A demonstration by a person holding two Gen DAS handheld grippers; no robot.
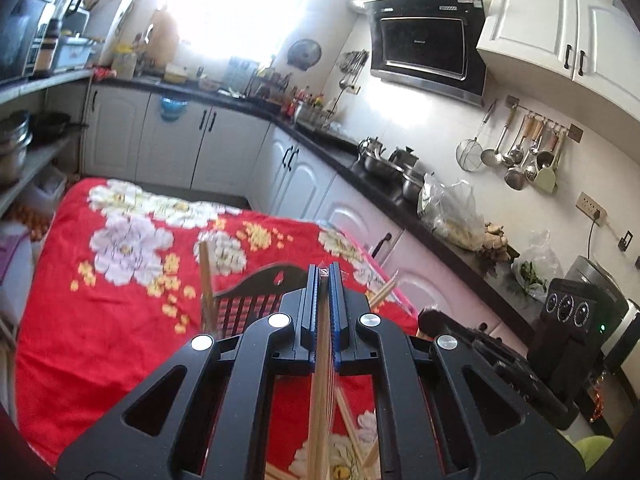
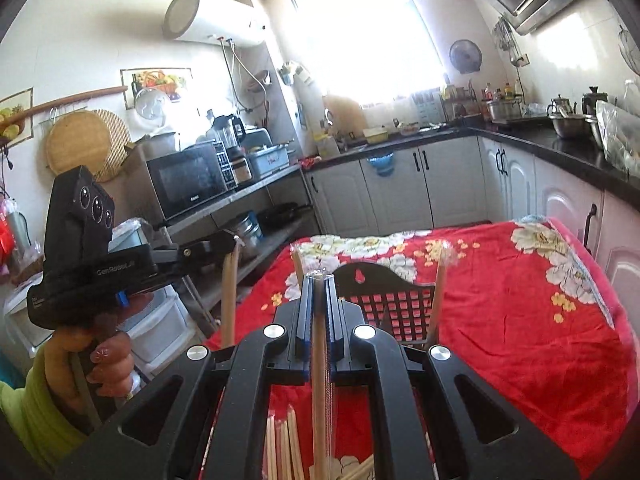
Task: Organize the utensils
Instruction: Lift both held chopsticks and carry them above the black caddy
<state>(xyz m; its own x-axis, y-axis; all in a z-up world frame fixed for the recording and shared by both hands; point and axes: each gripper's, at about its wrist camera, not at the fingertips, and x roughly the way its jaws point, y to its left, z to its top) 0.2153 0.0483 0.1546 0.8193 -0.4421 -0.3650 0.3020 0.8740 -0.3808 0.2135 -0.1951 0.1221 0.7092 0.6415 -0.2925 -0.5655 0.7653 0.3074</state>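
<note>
My left gripper (image 1: 324, 270) is shut on a wooden chopstick (image 1: 320, 384) that runs down between its blue pads. In the right wrist view that same left gripper (image 2: 236, 242) is off to the left, held by a hand (image 2: 108, 356), with its chopstick (image 2: 230, 292) hanging down. My right gripper (image 2: 318, 278) is shut on a clear-wrapped chopstick (image 2: 320, 368). Just beyond both grippers a black lattice utensil holder (image 2: 384, 296) (image 1: 256, 296) stands on the red floral cloth (image 2: 500, 320). Wrapped chopsticks (image 2: 440, 280) lean upright at it. Several loose chopsticks (image 2: 288, 440) lie below my right gripper.
The red floral table (image 1: 100, 320) sits in a narrow kitchen. A black counter (image 1: 400, 200) with pots, bags and white cabinets runs along the right. Shelves with a microwave (image 2: 188, 184) stand to the left. The right gripper's body (image 1: 500, 360) is close beside the left one.
</note>
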